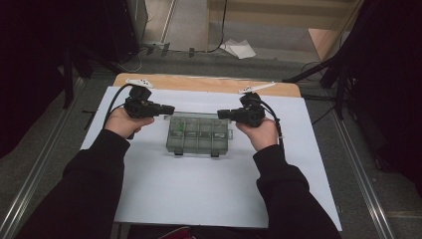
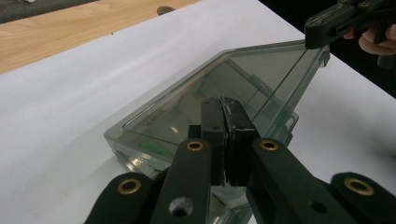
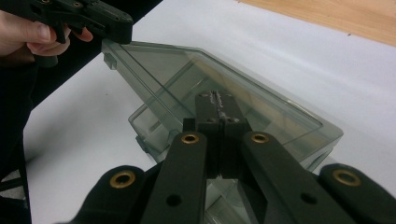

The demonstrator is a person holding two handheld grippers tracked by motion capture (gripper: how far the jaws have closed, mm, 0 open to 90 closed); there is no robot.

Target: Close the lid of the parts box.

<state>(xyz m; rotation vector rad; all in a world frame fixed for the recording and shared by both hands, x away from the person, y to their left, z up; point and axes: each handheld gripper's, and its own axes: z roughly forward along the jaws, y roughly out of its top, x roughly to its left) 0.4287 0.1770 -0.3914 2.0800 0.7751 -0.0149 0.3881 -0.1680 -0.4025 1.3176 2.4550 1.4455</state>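
Clear compartment box (image 1: 198, 134) sits mid desk (image 1: 164, 199) on the white sheet, latches toward the person, lid down. Left tongs (image 1: 168, 109) at the box's far-left corner, right tongs (image 1: 222, 114) at far-right. Both pairs pressed together, nothing between them; in each gripper view the tips hang over the lid (image 2: 224, 79), contact unclear. Prob. closed so tips work as pokers: one per side, to steady or push the box evenly w/o skewing it.

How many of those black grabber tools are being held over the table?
2. The left gripper is at the left end of the clear box, the right gripper at its right end. Each is in a hand, its fingers pressed together.
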